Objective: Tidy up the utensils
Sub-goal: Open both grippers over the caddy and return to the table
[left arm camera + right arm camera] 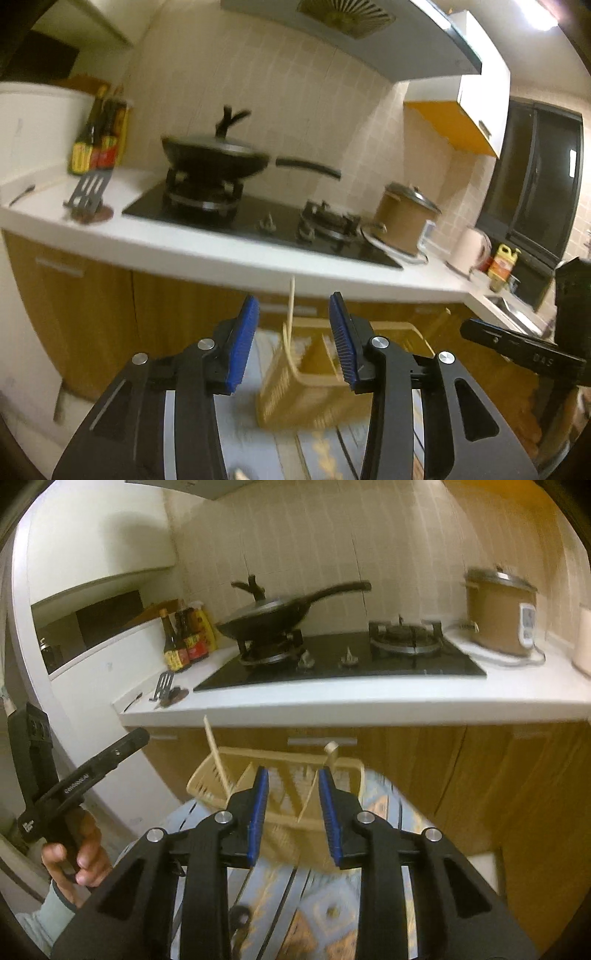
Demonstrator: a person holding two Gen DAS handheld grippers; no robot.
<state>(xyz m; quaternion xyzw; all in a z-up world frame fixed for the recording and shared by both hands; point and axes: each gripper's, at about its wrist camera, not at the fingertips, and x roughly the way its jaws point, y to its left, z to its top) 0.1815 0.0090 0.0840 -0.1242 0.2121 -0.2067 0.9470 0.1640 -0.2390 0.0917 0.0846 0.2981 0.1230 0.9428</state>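
so the basket [280, 794] for the utensils sits on a patterned cloth [325, 904] at lower centre of both frames, straight ahead of and below both sets of fingers, its long side running left-right. two sticks lean up out of it that i can count: a chopstick [216, 753] at the left end, nearly upright, and a wooden handle [331, 753] at the right.

left gripper [293, 343] fingers are spread with nothing between them, same for the right gripper [291, 816]. neither looks clearly nearer. a black spatula [164, 685] lies alone on the counter [332, 701], middle left, well apart. too blurry to count what's inside the basket.
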